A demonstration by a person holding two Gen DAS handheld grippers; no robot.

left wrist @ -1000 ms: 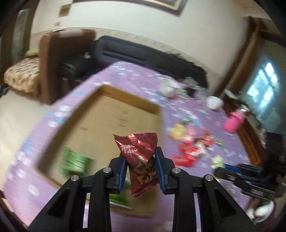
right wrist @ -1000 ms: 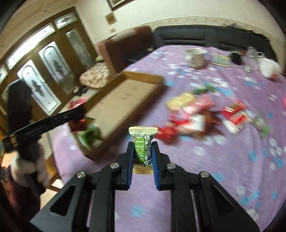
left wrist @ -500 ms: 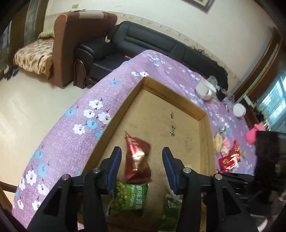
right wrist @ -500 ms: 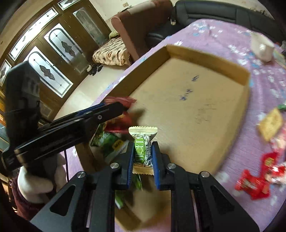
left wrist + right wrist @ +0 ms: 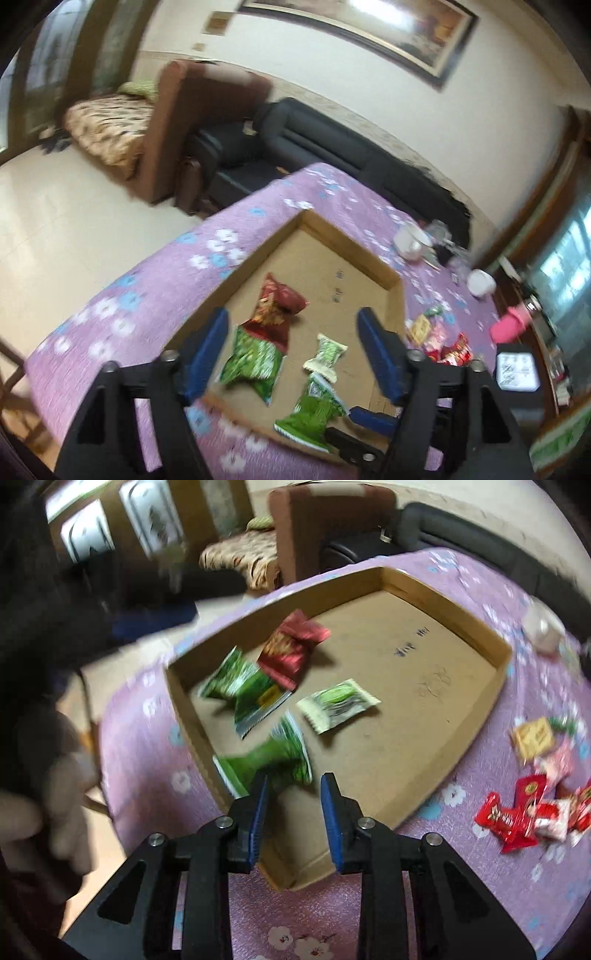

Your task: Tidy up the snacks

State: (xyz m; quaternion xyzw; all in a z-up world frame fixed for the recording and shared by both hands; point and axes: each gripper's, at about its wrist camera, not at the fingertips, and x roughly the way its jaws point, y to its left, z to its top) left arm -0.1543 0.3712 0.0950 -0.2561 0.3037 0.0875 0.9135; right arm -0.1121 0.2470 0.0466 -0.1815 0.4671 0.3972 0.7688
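Four packets in tray: I count one dark red foil snack packet [image 5: 291, 650], one large green snack packet [image 5: 243, 690], one small pale green-and-cream wrapped sweet [image 5: 338, 705] and one further green packet [image 5: 269, 764], blurred, at the near wall.
Tray: shallow brown cardboard tray [image 5: 495, 686] resting on the desk with the purple floral cloth [image 5: 461, 897].
Red packet position: its lower edge overlaps the large green packet; it lies toward the tray's left side.
Pale sweet position: flat on the tray floor, just right of the large green packet, apart from the red one.
Left hand-held gripper [image 5: 295, 350]: I read the jaws as wide apart, having just been opening; nothing between the blue pads, which hang above the packets.
Right hand-held gripper [image 5: 293, 812]: jaws narrowly parted, having just been opening; I see no packet between the pads, and the blurred green packet lies just beyond the tips.
Unsorted snacks: loose pile of red, pink and yellow wrapped snacks [image 5: 532, 801] on the cloth, right of the tray.
Background: white cup [image 5: 410, 243] and pink bottle [image 5: 511, 325] at the desk's far end.
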